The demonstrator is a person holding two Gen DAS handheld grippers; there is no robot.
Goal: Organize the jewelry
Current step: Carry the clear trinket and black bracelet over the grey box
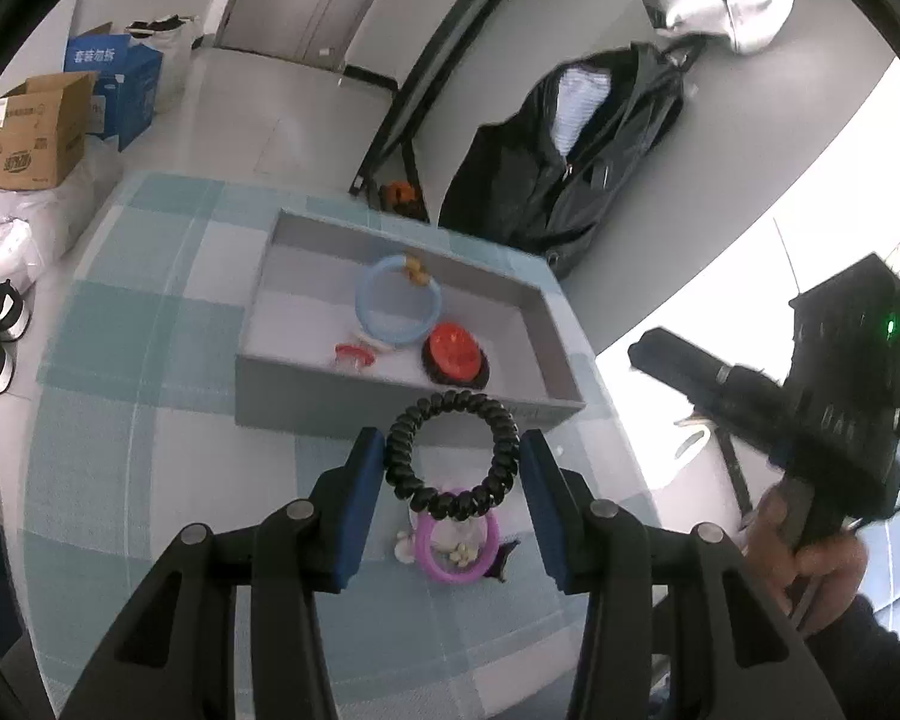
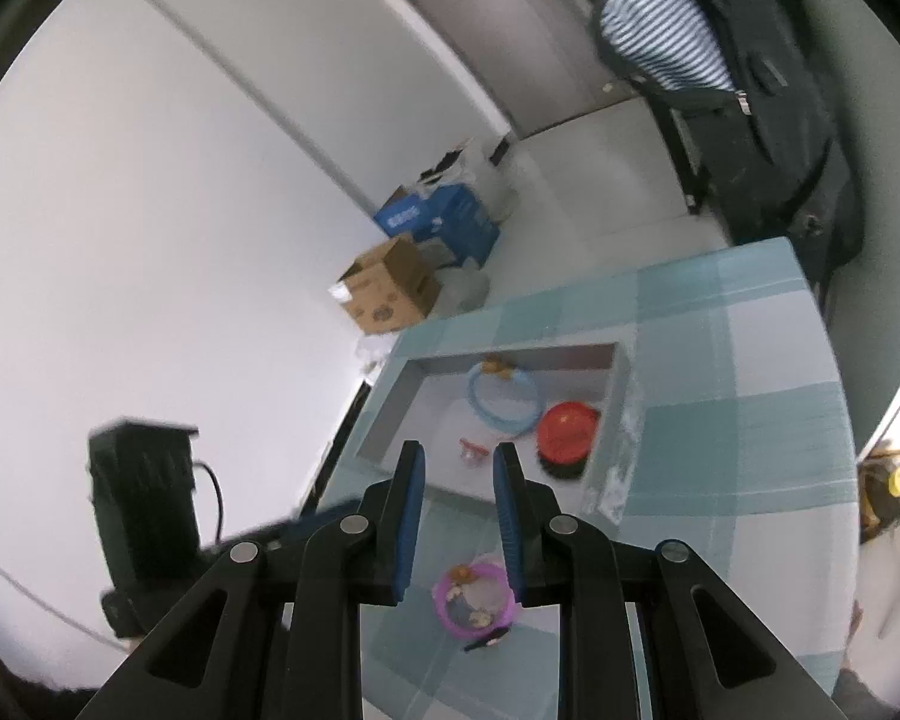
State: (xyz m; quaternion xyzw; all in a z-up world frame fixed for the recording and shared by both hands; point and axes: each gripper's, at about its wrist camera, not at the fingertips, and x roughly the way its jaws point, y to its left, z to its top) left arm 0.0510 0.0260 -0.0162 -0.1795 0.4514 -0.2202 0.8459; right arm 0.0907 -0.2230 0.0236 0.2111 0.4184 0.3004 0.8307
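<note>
- The left gripper (image 1: 453, 456) has a black spiral hair tie (image 1: 452, 455) pinched across its width between the blue pads (image 1: 363, 504). The ring sits at centre frame of the left wrist view, just below the near wall of the grey tray (image 1: 390, 399).
- Handling, as a judgement: the coil looks light, springy and soft — it would squash if clamped hard and may twist or spring sideways on release. Holding it on two opposite sides, as here, seems the sound grip.
- The right gripper (image 2: 457, 516) holds nothing; its jaws stand apart, at lower centre of the right wrist view, above the cloth between the tray and the purple ring.
- Already in the tray: a blue ring (image 1: 397, 300) with a small yellowish charm, a red round piece (image 1: 455, 351) on a dark base at the near right, and a small red-and-white item (image 1: 354, 354) — too blurred to name.
- Still on the checked cloth (image 1: 150, 420), low in the frame: a purple ring (image 1: 456, 546) with small pale bits inside it.
- In the way: the tray's near wall must be cleared, and the red piece crowds the nearest landing spot; the bare floor at the tray's left looks freer.
</note>
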